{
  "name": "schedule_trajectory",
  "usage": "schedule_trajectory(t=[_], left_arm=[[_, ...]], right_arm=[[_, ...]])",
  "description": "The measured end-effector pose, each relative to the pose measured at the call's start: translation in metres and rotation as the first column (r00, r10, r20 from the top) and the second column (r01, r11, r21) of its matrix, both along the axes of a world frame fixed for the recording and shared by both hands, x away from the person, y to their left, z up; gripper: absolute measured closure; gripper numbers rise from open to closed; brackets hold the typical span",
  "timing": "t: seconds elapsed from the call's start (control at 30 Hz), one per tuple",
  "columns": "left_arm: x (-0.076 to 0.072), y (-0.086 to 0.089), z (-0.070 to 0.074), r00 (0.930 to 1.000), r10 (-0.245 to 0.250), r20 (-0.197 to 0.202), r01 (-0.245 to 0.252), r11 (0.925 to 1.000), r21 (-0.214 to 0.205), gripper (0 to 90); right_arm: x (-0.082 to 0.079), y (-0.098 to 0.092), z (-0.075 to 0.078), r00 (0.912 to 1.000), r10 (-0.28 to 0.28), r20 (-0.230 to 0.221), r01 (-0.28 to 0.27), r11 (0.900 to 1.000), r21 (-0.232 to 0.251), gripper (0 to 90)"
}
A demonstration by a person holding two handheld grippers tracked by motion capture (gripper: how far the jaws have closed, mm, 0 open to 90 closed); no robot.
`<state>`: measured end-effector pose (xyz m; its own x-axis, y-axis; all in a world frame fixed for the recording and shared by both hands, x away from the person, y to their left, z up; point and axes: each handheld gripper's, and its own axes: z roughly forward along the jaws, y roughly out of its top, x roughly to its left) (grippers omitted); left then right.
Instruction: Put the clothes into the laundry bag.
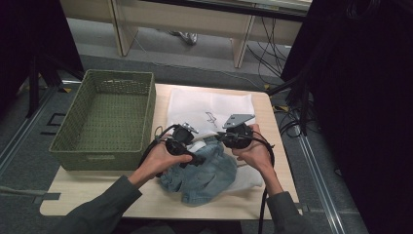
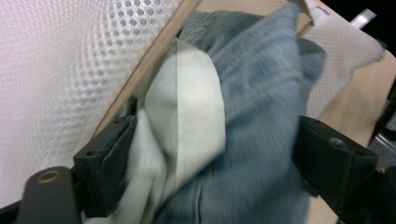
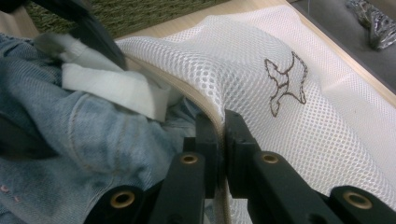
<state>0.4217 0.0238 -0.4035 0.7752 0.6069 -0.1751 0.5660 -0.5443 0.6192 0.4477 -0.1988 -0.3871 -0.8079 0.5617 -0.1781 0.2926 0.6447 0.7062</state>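
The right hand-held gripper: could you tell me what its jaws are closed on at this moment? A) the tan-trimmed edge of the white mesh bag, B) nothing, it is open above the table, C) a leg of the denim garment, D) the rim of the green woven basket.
A: in the right gripper view the right hand-held gripper has its jaws pressed together on the tan-trimmed edge of the white mesh bag.

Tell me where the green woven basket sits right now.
In the high view, the green woven basket sits on the table's left side, its right wall against the white mesh bag, just beyond the person's left hand.
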Motion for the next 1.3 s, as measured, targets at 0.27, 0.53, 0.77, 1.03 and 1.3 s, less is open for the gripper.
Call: schedule_trajectory(t=[0.27,0.53,0.77,1.03,1.3], left_arm=[[-0.026,0.025,0.006,0.9978,0.001,0.066,-0.001,1.0,0.003,15.0],[-0.025,0.011,-0.037,0.9908,-0.123,0.057,0.116,0.9872,0.109,32.3],[-0.011,-0.003,-0.018,0.9838,-0.035,0.176,0.031,0.9992,0.025,69.3],[0.029,-0.016,-0.038,0.9799,0.125,0.156,-0.122,0.9922,-0.026,69.3],[0.027,-0.016,-0.038,0.9825,0.138,0.126,-0.133,0.9902,-0.042,47.9]], right_arm=[[0.0,0.0,-0.001,1.0,0.0,-0.006,0.0,1.0,-0.008,86.4],[-0.001,0.004,0.0,1.0,0.008,0.0,-0.008,0.9999,-0.013,86.5],[-0.007,0.01,0.006,0.9991,0.041,0.008,-0.041,0.9988,-0.026,86.5],[-0.009,0.009,0.012,0.9994,0.031,0.012,-0.031,0.9994,-0.014,86.5],[-0.008,0.013,0.001,0.9986,0.052,-0.006,-0.053,0.9969,-0.059,86.6]])
